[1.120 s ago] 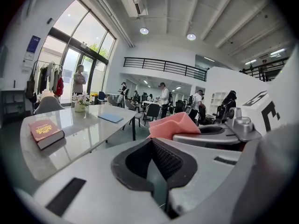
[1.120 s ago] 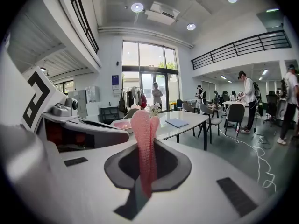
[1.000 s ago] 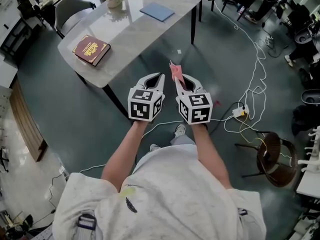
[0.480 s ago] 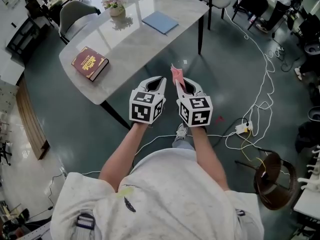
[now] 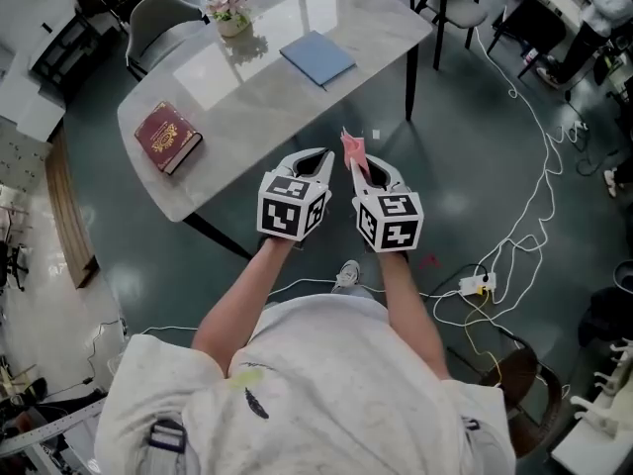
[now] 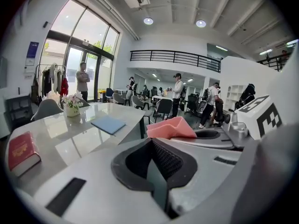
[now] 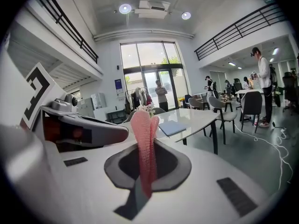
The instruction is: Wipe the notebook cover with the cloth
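Right gripper (image 7: 145, 174) had its jaws pinched tight on the pink cloth (image 7: 145, 139), a nubby knit strip folded lengthwise & standing upright out of the dark pads. Left gripper (image 6: 158, 171) was closed too, jaws pressed together w/ nothing btwn them; its black pads showed a fine cross-hatch texture. Both tools were white plastic, each w/ a black-and-white marker cube. They were held side by side, just apart, in front of the person, above the polished grey-green floor (image 5: 475, 137) & short of the table's near edge in the head view. Blue notebook (image 5: 317, 57) lay flat on the table (image 5: 259, 97), a glossy, pale, stone-look slab w/ rounded corners on dark legs. The notebook was thin, matte & roughly square, toward the table's right end, well apart from both grippers. Red book (image 5: 167, 137), a thicker hardback w/ a gold emblem, lay toward the left end. Small pot of flowers (image 5: 228, 8) stood at the far edge, a grey chair (image 5: 158, 38) just beyond.
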`<state>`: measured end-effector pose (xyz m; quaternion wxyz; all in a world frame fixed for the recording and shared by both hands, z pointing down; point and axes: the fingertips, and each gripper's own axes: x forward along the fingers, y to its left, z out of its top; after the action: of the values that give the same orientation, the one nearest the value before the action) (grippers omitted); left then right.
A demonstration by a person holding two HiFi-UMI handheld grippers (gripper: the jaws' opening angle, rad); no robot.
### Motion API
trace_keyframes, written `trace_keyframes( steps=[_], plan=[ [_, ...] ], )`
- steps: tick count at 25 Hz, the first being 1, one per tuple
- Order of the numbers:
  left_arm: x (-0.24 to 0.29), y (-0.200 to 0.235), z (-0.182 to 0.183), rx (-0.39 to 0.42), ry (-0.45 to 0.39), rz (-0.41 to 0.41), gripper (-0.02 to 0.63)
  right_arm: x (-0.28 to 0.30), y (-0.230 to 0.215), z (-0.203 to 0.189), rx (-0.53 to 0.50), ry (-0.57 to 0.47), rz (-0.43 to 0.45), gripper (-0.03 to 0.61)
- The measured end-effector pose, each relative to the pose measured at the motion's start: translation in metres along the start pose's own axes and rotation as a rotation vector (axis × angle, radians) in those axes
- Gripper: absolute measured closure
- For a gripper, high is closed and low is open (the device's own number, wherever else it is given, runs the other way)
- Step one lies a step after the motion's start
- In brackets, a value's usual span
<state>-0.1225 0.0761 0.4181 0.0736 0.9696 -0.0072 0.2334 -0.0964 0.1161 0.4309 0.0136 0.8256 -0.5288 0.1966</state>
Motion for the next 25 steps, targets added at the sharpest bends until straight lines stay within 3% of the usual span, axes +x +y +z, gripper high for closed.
trace_keyframes(
  steps=[6, 15, 25],
  plan=[
    [0.040, -0.006, 0.018, -0.028, -0.002, 0.027, 0.607, 0.014, -0.041, 0.010, -0.001, -0.001, 0.045, 0.563],
    [0.072, 0.011, 0.026, -0.054, -0.004, 0.077, 0.607, 0.040, -0.067, 0.021, -0.047, 0.024, 0.094, 0.563],
    [0.131, 0.079, 0.048, -0.107, -0.030, 0.113, 0.607, 0.119, -0.089, 0.042, -0.147, 0.083, 0.138, 0.563]
  ],
)
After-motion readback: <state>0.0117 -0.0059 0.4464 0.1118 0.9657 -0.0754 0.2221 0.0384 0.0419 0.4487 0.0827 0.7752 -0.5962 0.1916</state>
